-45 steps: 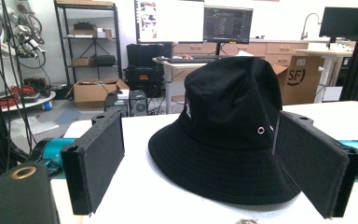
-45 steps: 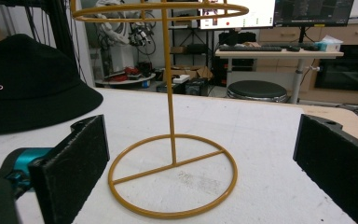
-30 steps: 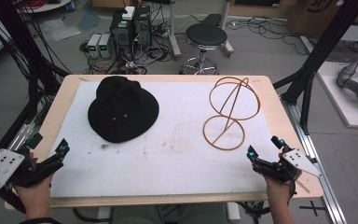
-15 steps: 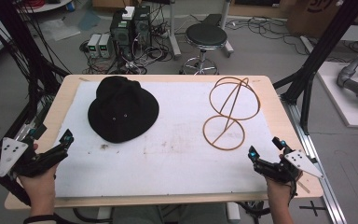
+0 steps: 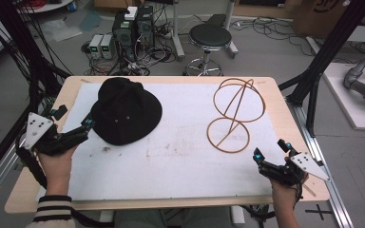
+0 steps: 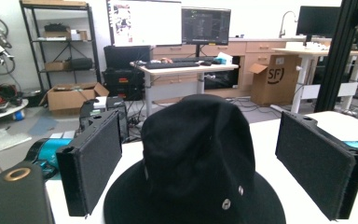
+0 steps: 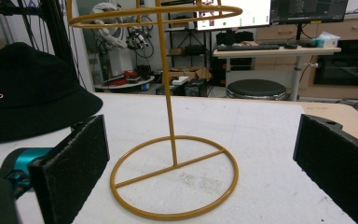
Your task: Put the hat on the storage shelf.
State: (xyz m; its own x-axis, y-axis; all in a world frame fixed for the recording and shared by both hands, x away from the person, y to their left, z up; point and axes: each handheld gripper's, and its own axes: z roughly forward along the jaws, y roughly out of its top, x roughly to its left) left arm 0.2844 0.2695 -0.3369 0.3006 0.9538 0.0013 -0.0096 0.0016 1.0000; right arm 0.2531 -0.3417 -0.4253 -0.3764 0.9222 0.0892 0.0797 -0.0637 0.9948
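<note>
A black felt brimmed hat (image 5: 126,110) sits crown-up on the left half of the white-covered wooden tabletop (image 5: 180,161), and the left tongs (image 5: 71,128) hover at its near-left brim with jaws spread wide; from the high view it is hard to tell whether a jaw tip touches the brim. In the left gripper view the hat (image 6: 200,163) rises between the two black pads, its near brim cut off by the bottom edge. On the right half stands a mustard-yellow wire hat stand (image 5: 233,114), ring base flat on the tabletop. The right tongs (image 5: 272,151) wait near that base, jaws spread, holding nothing. In the right gripper view the stand (image 7: 172,154) loses its top hoop past the upper edge.
</note>
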